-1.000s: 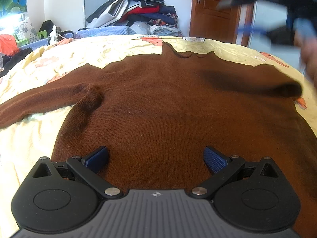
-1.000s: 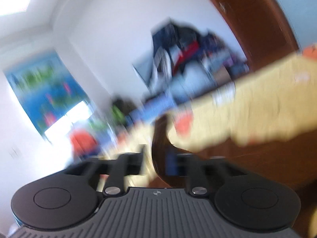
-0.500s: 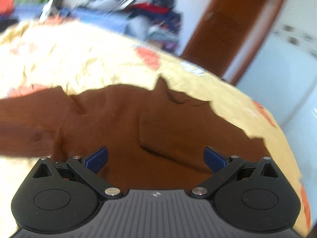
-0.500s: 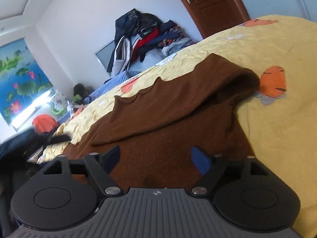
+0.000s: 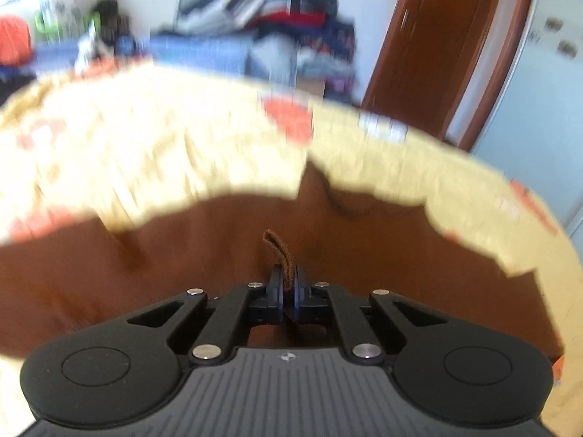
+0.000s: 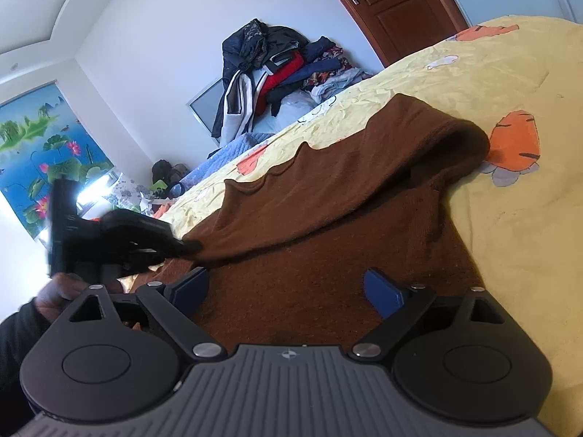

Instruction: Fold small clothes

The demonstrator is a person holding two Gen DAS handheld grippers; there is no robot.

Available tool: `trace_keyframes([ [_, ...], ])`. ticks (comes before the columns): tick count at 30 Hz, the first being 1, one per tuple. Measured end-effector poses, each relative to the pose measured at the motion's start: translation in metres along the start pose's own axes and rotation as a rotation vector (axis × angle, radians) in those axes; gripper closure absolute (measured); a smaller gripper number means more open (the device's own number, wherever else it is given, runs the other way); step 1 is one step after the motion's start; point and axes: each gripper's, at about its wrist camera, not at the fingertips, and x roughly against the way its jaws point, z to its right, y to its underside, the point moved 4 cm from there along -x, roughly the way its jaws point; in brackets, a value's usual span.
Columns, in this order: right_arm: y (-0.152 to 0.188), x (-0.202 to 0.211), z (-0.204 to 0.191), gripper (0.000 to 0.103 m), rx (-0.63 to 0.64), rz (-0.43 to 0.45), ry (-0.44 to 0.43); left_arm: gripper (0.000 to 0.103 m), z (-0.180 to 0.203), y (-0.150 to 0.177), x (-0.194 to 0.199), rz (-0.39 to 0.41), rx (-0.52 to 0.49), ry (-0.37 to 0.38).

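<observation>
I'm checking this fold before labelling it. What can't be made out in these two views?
- Left wrist view: motion blur smears the bedspread and the clothes pile; the sweater shows no knit detail.
- Left wrist view: which part of the sweater the left hand-held gripper pinches is unclear, since only a narrow strip shows between its shut fingers.
- Right wrist view: the sweater's near hem is hidden behind the open right hand-held gripper.

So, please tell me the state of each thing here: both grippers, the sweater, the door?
left gripper: jaws shut, pinching a fold of the brown sweater
right gripper: jaws open, over the sweater
brown sweater: on the yellow bedsheet, one sleeve folded across
wooden door: closed
</observation>
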Motion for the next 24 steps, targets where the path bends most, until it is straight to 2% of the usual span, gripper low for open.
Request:
trace_keyframes([
  [3,0.0,-0.004,-0.002,0.011,0.0,0.0,-0.001,0.099,-0.019,-0.004,0.021,0.062,-0.018,-0.033],
  [5,0.0,-0.007,-0.002,0.01,0.001,-0.001,-0.002,0.099,-0.039,0.003,0.014,0.031,-0.027,-0.099],
  [7,0.0,-0.009,-0.003,0.009,0.005,-0.003,-0.002,0.099,-0.064,0.012,0.001,-0.025,0.014,-0.164],
  [9,0.0,-0.012,-0.003,0.009,0.01,-0.005,0.0,0.099,-0.08,0.02,-0.006,-0.048,0.047,-0.193],
  [13,-0.001,-0.014,-0.002,0.008,0.014,-0.007,0.001,0.099,-0.077,0.023,-0.003,-0.014,-0.009,-0.218],
  [18,-0.002,-0.019,-0.002,0.008,0.023,-0.011,0.005,0.099,-0.089,0.004,0.011,0.039,0.019,-0.257],
  [20,-0.002,-0.019,-0.001,0.008,0.024,-0.011,0.004,0.099,-0.102,0.0,0.009,0.032,0.025,-0.275],
  [24,-0.002,-0.02,-0.001,0.006,0.024,-0.011,0.002,0.099,-0.111,0.013,0.006,-0.019,-0.036,-0.283],
])
